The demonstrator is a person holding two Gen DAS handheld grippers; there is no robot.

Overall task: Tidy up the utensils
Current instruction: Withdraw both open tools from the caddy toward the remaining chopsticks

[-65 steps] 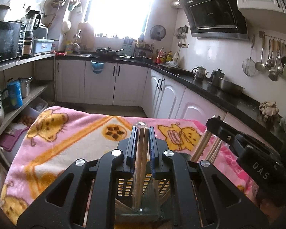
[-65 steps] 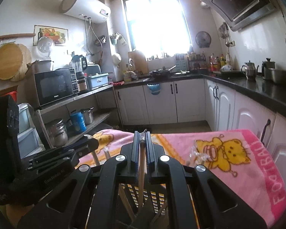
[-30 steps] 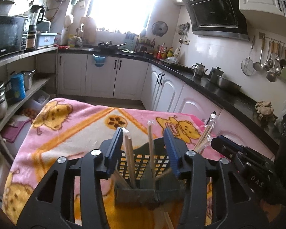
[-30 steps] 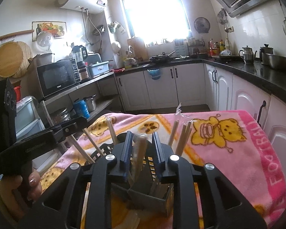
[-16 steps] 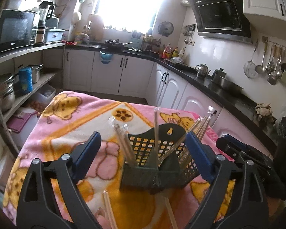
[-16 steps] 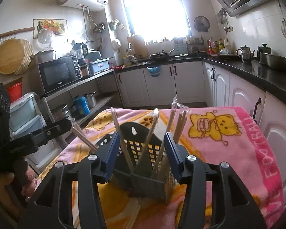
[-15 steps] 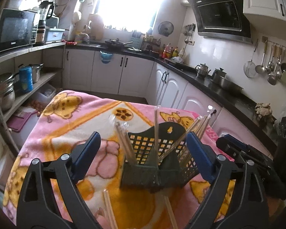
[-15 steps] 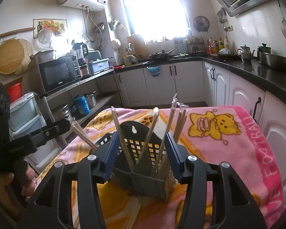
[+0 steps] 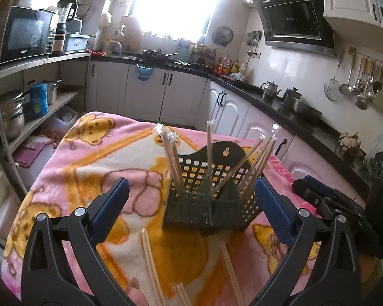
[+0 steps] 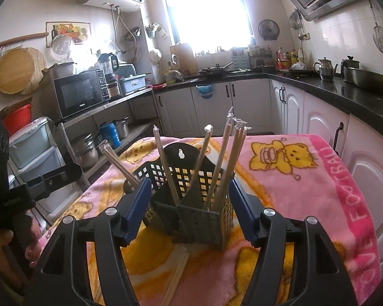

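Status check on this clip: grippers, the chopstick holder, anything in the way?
Left gripper open, empty. Right gripper open, empty. Black utensil basket upright on pink blanket, wrapped chopsticks standing inside. Loose chopsticks lying in front; nothing blocking.

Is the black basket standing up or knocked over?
Standing up. The black basket sits flat on the pink blanket, wrapped chopsticks poking out its top.

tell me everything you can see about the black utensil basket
The black utensil basket is dark perforated plastic with square holes, inner dividers and a raised back tab with a keyhole slot. It stands upright on the pink cartoon blanket. Wrapped chopsticks lean out of its compartments; more lie on the blanket before it. Neither gripper touches it.
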